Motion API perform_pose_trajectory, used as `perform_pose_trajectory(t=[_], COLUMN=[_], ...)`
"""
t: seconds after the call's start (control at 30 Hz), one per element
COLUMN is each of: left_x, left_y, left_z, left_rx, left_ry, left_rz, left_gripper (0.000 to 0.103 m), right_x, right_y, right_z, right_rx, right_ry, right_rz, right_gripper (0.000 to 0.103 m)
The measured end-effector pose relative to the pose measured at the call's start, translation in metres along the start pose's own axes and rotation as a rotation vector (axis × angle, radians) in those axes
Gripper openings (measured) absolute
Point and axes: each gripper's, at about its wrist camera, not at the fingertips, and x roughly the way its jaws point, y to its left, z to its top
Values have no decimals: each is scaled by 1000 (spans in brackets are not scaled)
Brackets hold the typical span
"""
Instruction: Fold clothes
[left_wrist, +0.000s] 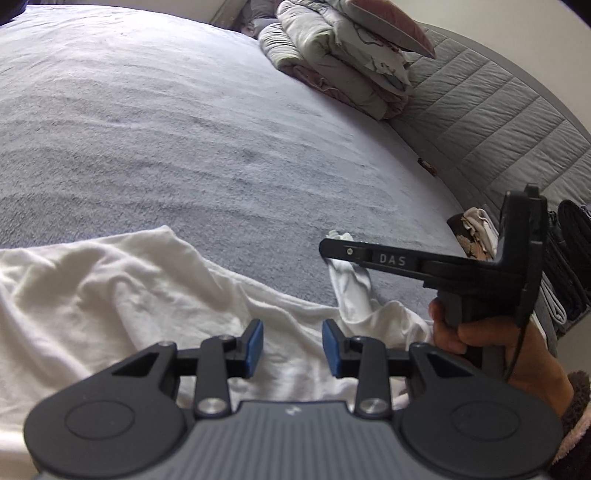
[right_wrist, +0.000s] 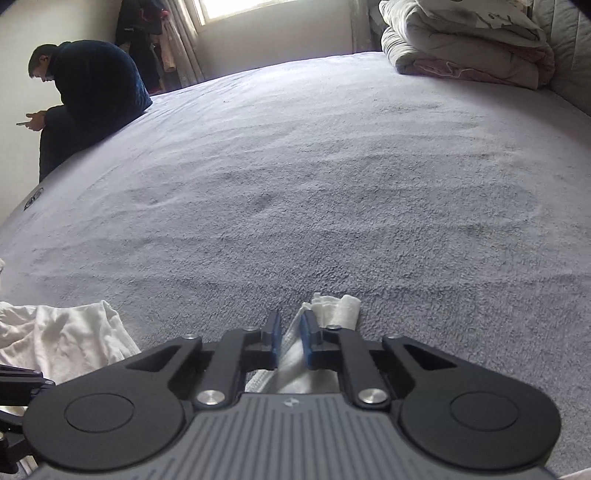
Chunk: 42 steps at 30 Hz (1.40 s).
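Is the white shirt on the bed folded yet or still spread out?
Still spread out. The white shirt lies rumpled on the bed, one sleeve stretched out and pinched in the right tongs.

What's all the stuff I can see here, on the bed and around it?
white garment: one, white, crumpled at the bed's near edge
sleeve: one, white, stretched out on the bed
bed cover: one, grey, fleecy
folded duvet: one stack, pale grey and pink, by the headboard
headboard: one, grey, quilted
seated person: one, dark clothes, far bed edge
window: one, bright, far wall
left gripper: black with blue pads, open above the garment
right gripper: black, pinching the sleeve
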Motion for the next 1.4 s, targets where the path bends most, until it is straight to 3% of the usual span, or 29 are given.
perform_pose_trajectory(t=[0.03, 0.37, 0.6, 0.73, 0.97, 1.17, 1.3, 1.4], left_x=[-1, -8, -10, -11, -18, -31, -33, -34], left_y=[-2, -22, -33, -31, -9, 1, 0, -1], left_z=[0, -11, -23, -29, -35, -39, -39, -39], left_rx=[10, 112, 144, 147, 111, 100, 105, 106], left_ry=[-2, -19, -4, -1, 11, 1, 1, 0], left_rz=[-6, -36, -36, -13, 3, -18, -19, -16], left_gripper=[36, 40, 43, 47, 48, 49, 50, 50], right_x=[-2, -56, -59, -38, -8, 1, 2, 0], right_y=[-1, -27, -38, -27, -18, -12, 7, 16], right_z=[0, 8, 8, 8, 10, 6, 2, -4], right_rx=[3, 95, 187, 224, 223, 129, -17, -118], right_ry=[-5, -113, -44, 17, 55, 83, 64, 47], right_rz=[-8, -40, 106, 190, 189, 110, 20, -52], right_gripper=[1, 0, 7, 19, 23, 23, 21, 13])
